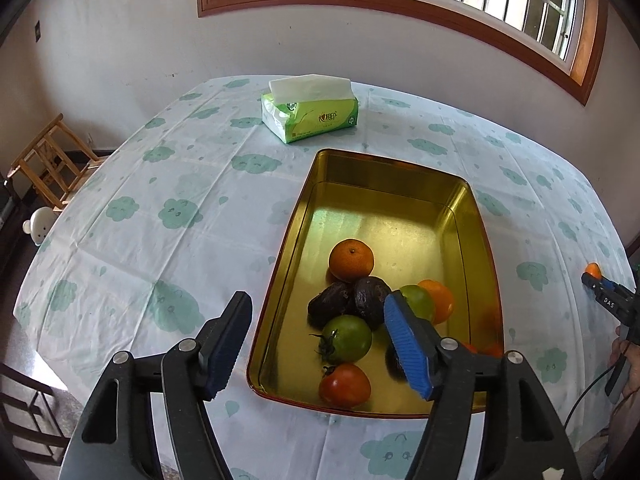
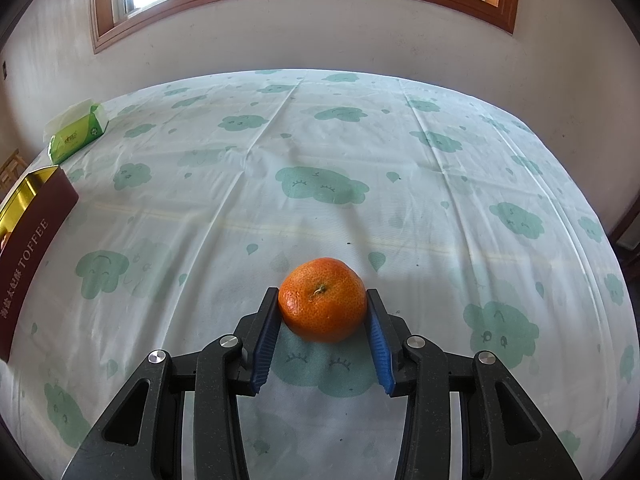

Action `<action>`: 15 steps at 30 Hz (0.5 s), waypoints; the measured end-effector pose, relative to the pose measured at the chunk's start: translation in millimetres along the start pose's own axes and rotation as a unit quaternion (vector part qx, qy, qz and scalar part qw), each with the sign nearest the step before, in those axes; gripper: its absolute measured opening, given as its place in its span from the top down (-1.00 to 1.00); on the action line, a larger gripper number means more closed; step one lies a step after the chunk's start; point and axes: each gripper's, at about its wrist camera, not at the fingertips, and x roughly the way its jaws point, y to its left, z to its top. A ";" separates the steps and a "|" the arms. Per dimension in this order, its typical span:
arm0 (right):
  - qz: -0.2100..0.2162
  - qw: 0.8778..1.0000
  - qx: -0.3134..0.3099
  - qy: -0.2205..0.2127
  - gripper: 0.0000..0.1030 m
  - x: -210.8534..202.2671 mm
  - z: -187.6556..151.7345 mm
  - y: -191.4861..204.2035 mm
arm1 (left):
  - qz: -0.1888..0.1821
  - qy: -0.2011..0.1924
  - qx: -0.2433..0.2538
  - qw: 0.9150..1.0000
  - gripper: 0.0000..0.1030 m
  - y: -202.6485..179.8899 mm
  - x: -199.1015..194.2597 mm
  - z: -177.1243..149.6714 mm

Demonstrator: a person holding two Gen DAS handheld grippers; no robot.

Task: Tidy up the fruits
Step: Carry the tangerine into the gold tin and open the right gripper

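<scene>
A gold tin tray (image 1: 400, 168) lies on the table and holds an orange (image 1: 351, 260), two dark wrinkled fruits (image 1: 348, 304), green tomatoes (image 1: 347, 339), a red tomato (image 1: 344, 385) and a second orange (image 1: 442, 300). My left gripper (image 1: 320, 312) is open and empty, hovering over the tray's near end. My right gripper (image 2: 322, 300) is shut on a mandarin orange (image 2: 322, 300) just above the tablecloth, to the right of the tray (image 2: 24, 188). It shows in the left wrist view (image 1: 596, 278) with the mandarin (image 1: 593, 270).
A green tissue pack (image 1: 310, 114) lies behind the tray; it also shows in the right wrist view (image 2: 78, 132). The table has a cloud-print cloth (image 2: 320, 184). A wooden stool (image 1: 48, 160) stands off the table's left side. The wall and window are behind.
</scene>
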 end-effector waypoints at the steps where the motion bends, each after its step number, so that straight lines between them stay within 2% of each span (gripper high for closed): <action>1: -0.001 1.000 0.000 0.000 0.18 -0.5 -0.2 0.3 | 0.001 -0.002 0.000 1.000 -0.34 0.2 -0.8 -0.9; 8: 0.008 1.000 0.001 -0.011 0.18 -17.7 2.1 14.5 | 0.011 -0.010 -0.002 1.000 -0.39 4.5 -5.5 -7.3; 11: 0.030 0.999 -0.007 -0.020 0.18 -31.0 8.9 31.2 | 0.013 -0.010 -0.008 1.000 -0.44 8.3 -6.2 -8.5; 15: 0.066 0.996 -0.041 -0.035 0.18 -48.1 19.2 73.3 | 0.018 -0.009 -0.019 1.000 -0.47 14.8 -6.8 -10.1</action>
